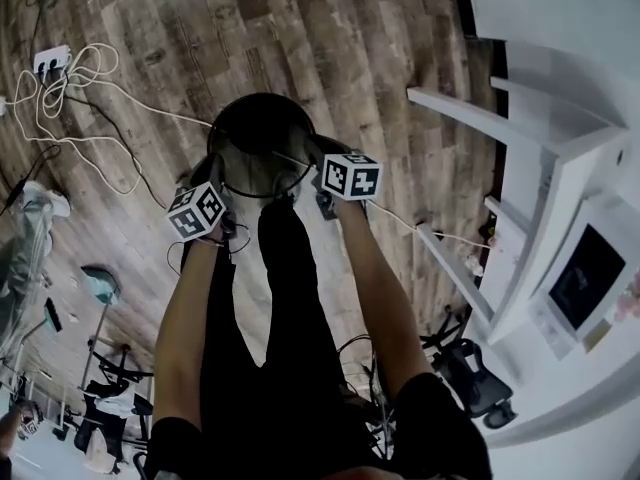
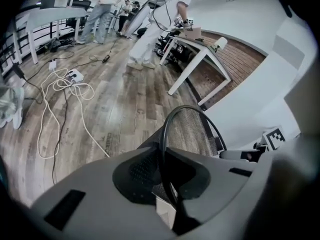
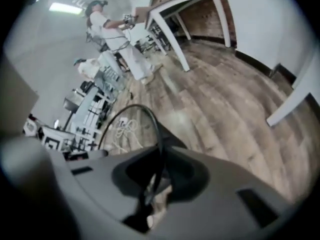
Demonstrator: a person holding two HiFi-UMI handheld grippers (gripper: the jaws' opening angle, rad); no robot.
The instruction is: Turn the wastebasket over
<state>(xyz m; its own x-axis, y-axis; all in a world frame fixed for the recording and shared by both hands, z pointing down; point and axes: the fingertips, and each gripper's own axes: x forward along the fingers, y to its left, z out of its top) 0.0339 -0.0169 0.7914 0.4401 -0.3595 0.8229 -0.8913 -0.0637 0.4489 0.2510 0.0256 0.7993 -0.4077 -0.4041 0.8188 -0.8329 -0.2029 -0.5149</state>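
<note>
Plank wood floor (image 1: 330,38), white cables (image 1: 70,88) at far left, white shelving (image 1: 540,158) at right. The mesh wastebasket (image 1: 262,143) is mid-floor, with the left tool (image 1: 218,173) and right tool (image 1: 312,156) each pinching its rim. Only the gripper views show people (image 2: 150,24) by a far white table (image 2: 197,54).

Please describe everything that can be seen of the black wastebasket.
The wastebasket is round and black, with fine wire mesh walls and a thin solid rim hoop. It is over the wooden floor, before the person's legs; whether it rests there is unclear. The left gripper and the right gripper each have jaws closed on its rim, at opposite sides.
</note>
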